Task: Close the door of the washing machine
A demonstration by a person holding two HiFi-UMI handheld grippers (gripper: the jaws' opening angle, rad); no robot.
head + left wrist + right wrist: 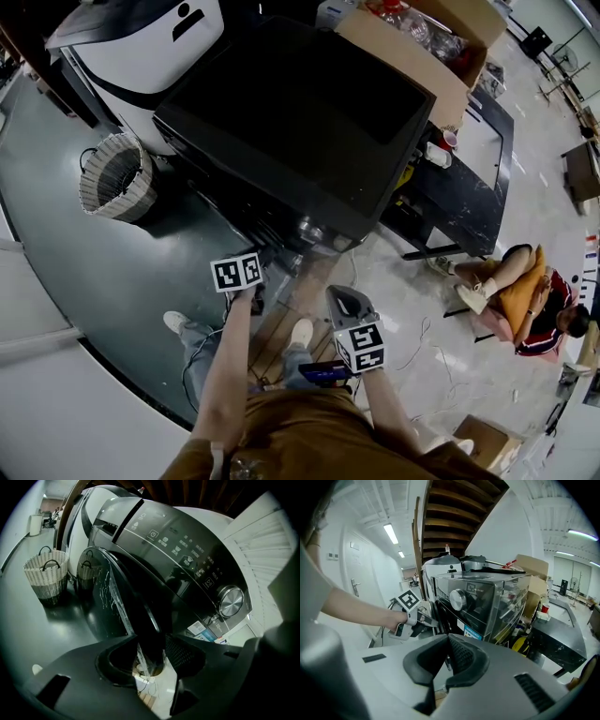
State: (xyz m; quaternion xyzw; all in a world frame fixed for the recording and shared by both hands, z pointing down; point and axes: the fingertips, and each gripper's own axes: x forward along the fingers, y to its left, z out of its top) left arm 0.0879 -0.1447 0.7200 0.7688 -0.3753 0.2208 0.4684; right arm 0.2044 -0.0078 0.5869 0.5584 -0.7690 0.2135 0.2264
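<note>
Left gripper [151, 645] clamps the rim of the dark glass door [112, 595], ajar on the black washing machine [187, 550]. The right gripper [447, 643], jaws together and empty, hangs nearby. The woven white basket [46, 576] shows only shadow inside.

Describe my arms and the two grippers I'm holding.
Both the left gripper and the right gripper have moulded grey shells with darker, mesh-textured pads. Each carries a white cube with black square markers. The forearms are bare, below short sleeves of a brown shirt.
</note>
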